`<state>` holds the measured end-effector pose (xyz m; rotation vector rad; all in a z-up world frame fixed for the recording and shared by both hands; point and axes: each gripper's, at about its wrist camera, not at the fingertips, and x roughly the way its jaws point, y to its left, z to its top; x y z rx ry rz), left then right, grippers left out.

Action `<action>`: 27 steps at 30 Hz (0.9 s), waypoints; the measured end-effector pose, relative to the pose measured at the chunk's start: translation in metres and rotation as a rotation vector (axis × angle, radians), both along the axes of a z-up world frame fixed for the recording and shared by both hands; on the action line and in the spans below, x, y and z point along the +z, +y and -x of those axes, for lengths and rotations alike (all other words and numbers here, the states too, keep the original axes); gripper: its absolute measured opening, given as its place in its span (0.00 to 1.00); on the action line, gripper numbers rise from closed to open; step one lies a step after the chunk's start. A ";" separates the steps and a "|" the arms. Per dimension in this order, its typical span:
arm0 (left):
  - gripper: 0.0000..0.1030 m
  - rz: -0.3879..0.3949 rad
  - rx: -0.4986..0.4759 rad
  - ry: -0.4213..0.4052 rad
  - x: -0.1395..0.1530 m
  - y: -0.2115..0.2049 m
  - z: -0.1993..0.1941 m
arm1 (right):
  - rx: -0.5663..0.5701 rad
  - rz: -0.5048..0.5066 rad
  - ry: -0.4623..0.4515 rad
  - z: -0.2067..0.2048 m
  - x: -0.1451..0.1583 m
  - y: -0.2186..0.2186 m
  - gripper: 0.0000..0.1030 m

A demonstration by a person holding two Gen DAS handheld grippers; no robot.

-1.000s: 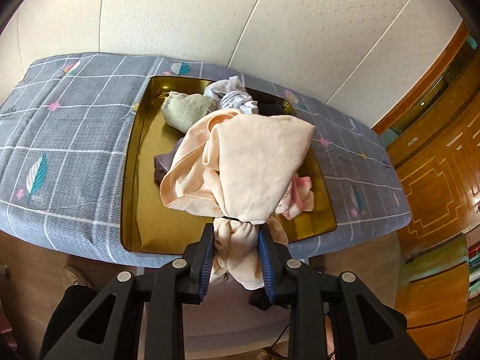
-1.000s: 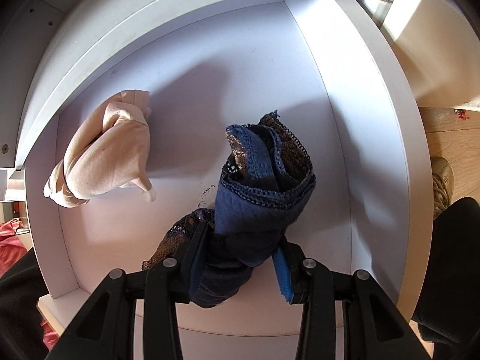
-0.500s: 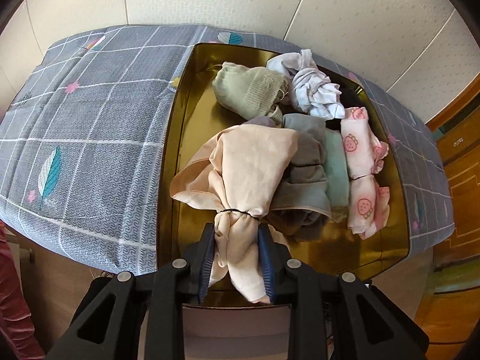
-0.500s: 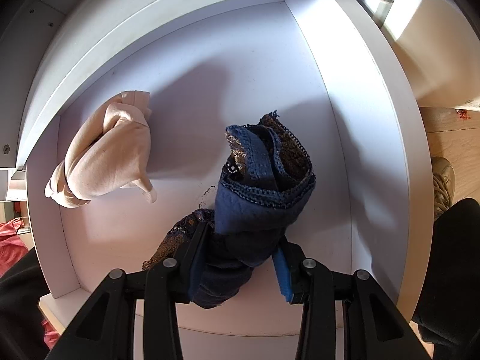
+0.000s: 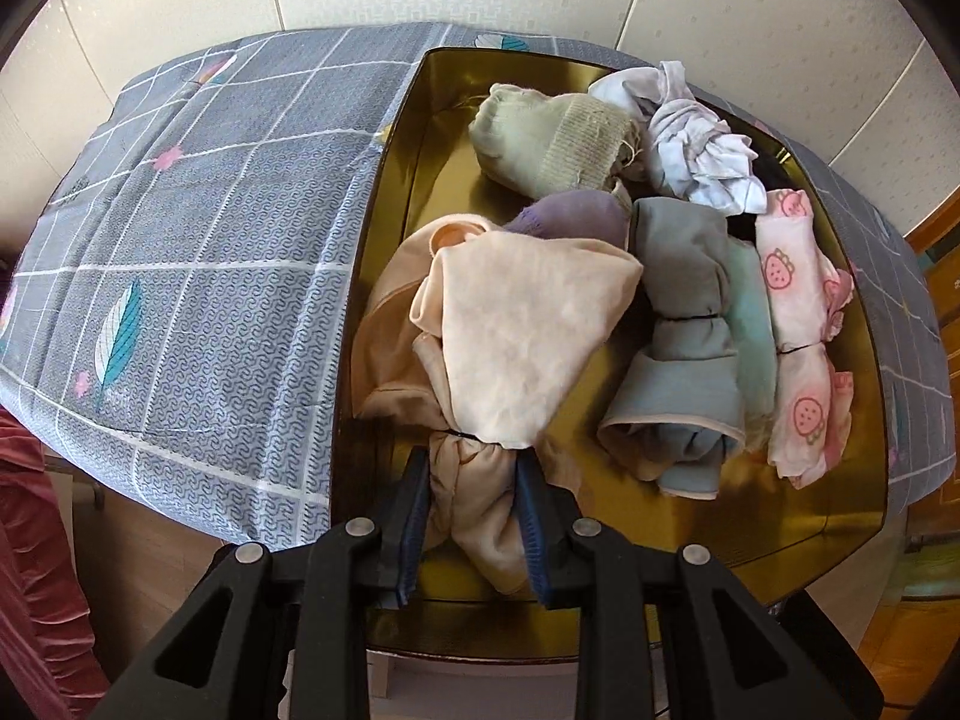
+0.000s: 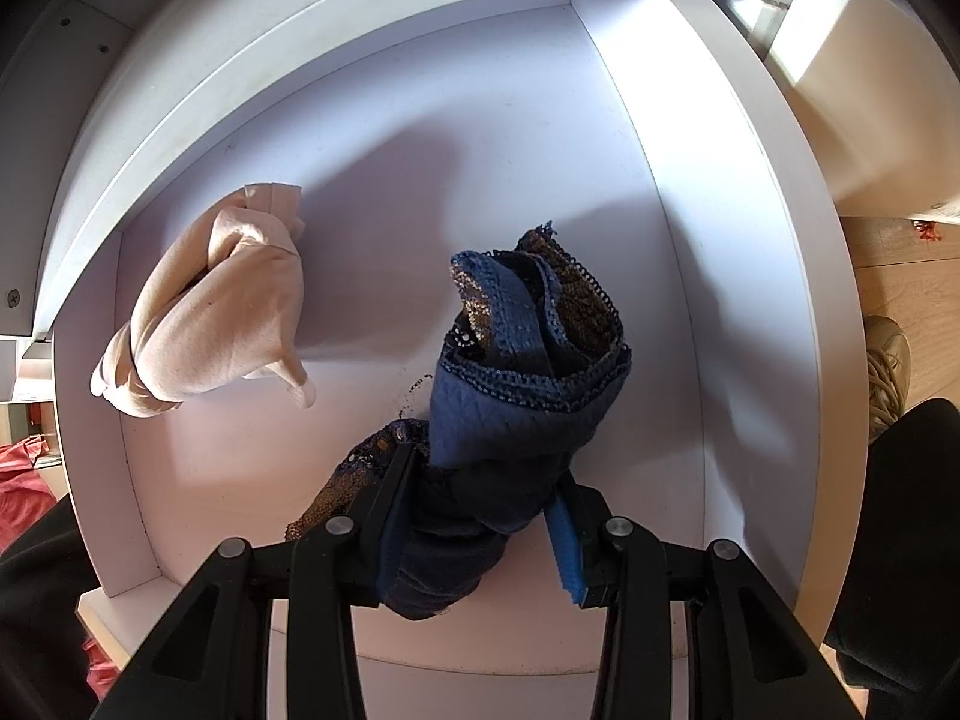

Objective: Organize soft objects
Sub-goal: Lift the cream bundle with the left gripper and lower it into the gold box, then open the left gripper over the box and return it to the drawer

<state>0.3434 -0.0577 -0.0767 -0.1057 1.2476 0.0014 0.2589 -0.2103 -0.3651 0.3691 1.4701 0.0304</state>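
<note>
**A:** So what's in your bins right now?

**B:** Your gold tray sits on the grey checked bedspread and it's packed: a green knit bundle and a white knotted one at the back, a purple piece peeking out mid-tray, a grey-blue bundle with a mint one beside it, and a pink strawberry-print roll along the right wall. Your white drawer only has a beige bundle lying near its left wall.

**A:** And the grippers?

**B:** Your left gripper is clamped on the tied end of a peach bundle, over the tray's near-left part. Your right gripper pinches a navy lace-trimmed bundle over the drawer floor, apart from the beige one. Can't tell if it's touching down.
</note>
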 end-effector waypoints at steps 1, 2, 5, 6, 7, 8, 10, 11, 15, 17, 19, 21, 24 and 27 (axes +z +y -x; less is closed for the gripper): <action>0.26 0.003 0.001 0.001 -0.001 -0.002 -0.003 | -0.001 0.000 0.000 0.000 0.000 0.000 0.40; 0.26 0.004 0.001 0.001 -0.001 -0.004 -0.006 | -0.001 0.000 0.000 0.000 0.000 0.000 0.40; 0.26 0.009 -0.004 0.002 0.001 -0.006 -0.007 | -0.002 -0.002 0.000 0.000 0.000 0.000 0.40; 0.26 0.014 -0.007 -0.002 0.002 -0.008 -0.006 | -0.004 -0.003 0.000 0.000 0.000 0.000 0.40; 0.27 0.014 -0.009 -0.007 0.005 -0.008 -0.003 | -0.005 -0.004 0.000 0.000 0.000 0.000 0.40; 0.27 0.009 -0.010 -0.010 0.010 -0.009 0.002 | -0.004 -0.004 0.000 0.000 0.000 0.000 0.41; 0.28 0.000 -0.016 -0.032 0.016 -0.011 0.006 | -0.003 -0.003 -0.005 0.001 0.000 0.001 0.41; 0.28 -0.006 -0.019 -0.046 0.020 -0.012 0.008 | -0.002 -0.003 -0.006 0.001 -0.001 0.002 0.41; 0.28 -0.028 -0.019 -0.105 0.033 -0.017 0.012 | -0.001 -0.005 -0.007 0.003 -0.001 0.002 0.41; 0.28 -0.034 -0.008 -0.125 0.038 -0.015 0.014 | -0.002 -0.004 -0.007 0.002 -0.001 0.003 0.41; 0.28 -0.042 -0.005 -0.144 0.041 -0.018 0.012 | -0.001 -0.002 -0.007 0.002 -0.002 0.002 0.41; 0.28 -0.076 -0.009 -0.161 0.044 -0.019 0.008 | -0.001 -0.002 -0.006 0.002 -0.002 0.003 0.41; 0.28 -0.160 0.015 -0.137 0.036 -0.013 -0.001 | -0.002 -0.004 -0.007 0.002 -0.002 0.002 0.41; 0.23 -0.174 0.053 -0.117 0.028 -0.002 -0.004 | -0.001 -0.004 -0.007 0.002 -0.003 0.001 0.41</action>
